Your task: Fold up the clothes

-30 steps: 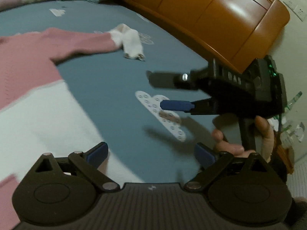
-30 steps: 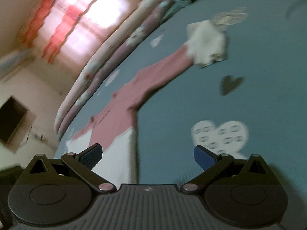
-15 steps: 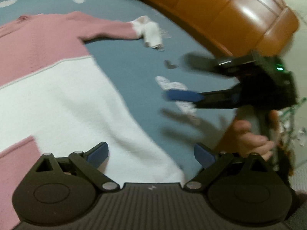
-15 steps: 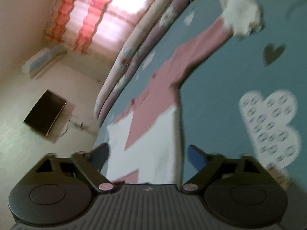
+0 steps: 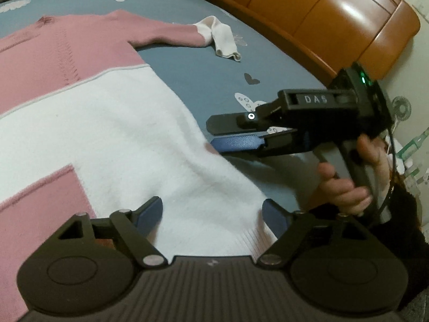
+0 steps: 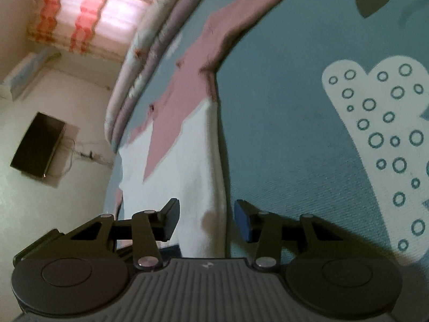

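Note:
A pink and white sweater (image 5: 107, 123) lies flat on the blue bed sheet (image 5: 214, 80), its right sleeve stretched out to a white cuff (image 5: 222, 40). My left gripper (image 5: 211, 214) is open just above the white hem near its right corner. My right gripper (image 5: 211, 134) reaches in from the right at the sweater's side edge. In the right wrist view that edge of the sweater (image 6: 193, 161) runs between the fingers of my right gripper (image 6: 206, 220). They stand partly closed, with a gap on each side of the cloth.
An orange wooden headboard (image 5: 321, 13) borders the bed on the far right. A person's hand (image 5: 346, 187) grips the right tool's handle. A rolled floral quilt (image 6: 150, 53) lies along the bed's far side. A dark screen (image 6: 37, 145) hangs on the wall.
Both grippers came down and in toward the sweater. The left now hangs over the white hem. The right reached the side edge and its fingers narrowed around it.

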Demonstrator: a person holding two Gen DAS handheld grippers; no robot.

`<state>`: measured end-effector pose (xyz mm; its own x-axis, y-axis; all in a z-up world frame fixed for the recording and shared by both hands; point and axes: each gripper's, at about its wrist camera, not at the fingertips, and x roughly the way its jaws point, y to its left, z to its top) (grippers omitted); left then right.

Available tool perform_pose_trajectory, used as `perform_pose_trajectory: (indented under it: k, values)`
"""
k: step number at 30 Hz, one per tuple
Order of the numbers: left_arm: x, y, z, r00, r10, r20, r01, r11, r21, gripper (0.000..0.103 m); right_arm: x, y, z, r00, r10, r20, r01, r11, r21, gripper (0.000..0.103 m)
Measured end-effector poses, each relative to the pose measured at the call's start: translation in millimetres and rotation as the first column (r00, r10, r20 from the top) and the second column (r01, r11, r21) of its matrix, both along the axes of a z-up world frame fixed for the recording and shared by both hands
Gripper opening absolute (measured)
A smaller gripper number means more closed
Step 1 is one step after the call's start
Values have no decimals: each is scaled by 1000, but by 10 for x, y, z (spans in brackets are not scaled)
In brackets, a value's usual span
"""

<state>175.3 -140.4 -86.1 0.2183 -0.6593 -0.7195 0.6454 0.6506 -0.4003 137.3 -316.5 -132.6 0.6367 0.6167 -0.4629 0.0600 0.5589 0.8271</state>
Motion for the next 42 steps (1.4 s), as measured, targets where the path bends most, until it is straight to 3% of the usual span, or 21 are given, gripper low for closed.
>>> perform_pose_trajectory:
  k: [4, 6, 8, 11, 14, 18, 21, 24, 26, 30, 33, 35, 40, 42]
  values:
    - [-1, 15, -14, 1000, -8, 12, 8, 1000, -17, 82, -26, 95, 83, 1000, 18, 25, -15, 996, -89, 51]
    - [1, -2, -17, 1000, -13, 21, 14, 1000, -17, 82, -20, 107, 84, 999, 15, 28, -13, 996, -90, 47]
    - [6, -2, -21, 1000, -15, 23, 15, 1000, -21, 82, 2, 123, 64, 1000, 13, 22, -11, 996, -84, 31]
    - [18, 21, -31, 1000, -14, 18, 15, 999, -38, 82, 49, 144, 5, 1000, -3, 1, 3, 997, -81, 15]
    - [21, 50, -41, 1000, -13, 14, 14, 998, -54, 82, -5, 124, 58, 999, -40, 22, 43, 993, -113, 12]
    - [8, 29, -21, 1000, -12, 18, 13, 999, -43, 82, -143, 66, 251, 993, -45, 113, 60, 990, -130, 12]
    - [5, -35, 31, 999, -24, 31, 25, 999, -44, 81, -156, 65, 281, 994, -62, 93, 79, 977, -197, 18]
    - [10, -132, 109, 998, -46, 53, 49, 997, -58, 82, -164, 12, 249, 994, -89, 63, 100, 974, -203, 21]
    - [13, -197, 162, 996, -60, 68, 65, 996, -66, 82, -184, -32, 264, 993, -105, 62, 115, 972, -206, 32]
    - [6, -419, 163, 986, -124, 109, 131, 989, -66, 82, -168, -58, 274, 987, -147, 59, 156, 967, -202, 35]
    - [-34, -587, -8, 980, -193, 53, 197, 978, -69, 82, -192, -123, 287, 981, -184, 65, 193, 962, -192, 48]
    - [-96, -611, -108, 982, -191, 2, 190, 973, -131, 94, -211, -159, 315, 976, -204, 80, 216, 958, -189, 52]
    - [-97, -607, -4, 973, -221, -64, 211, 968, -137, 94, -259, -237, 363, 967, -234, 99, 249, 954, -170, 57]
    - [-7, -534, 118, 983, -182, -37, 175, 972, -155, 94, -276, -254, 380, 963, -251, 103, 266, 948, -173, 60]
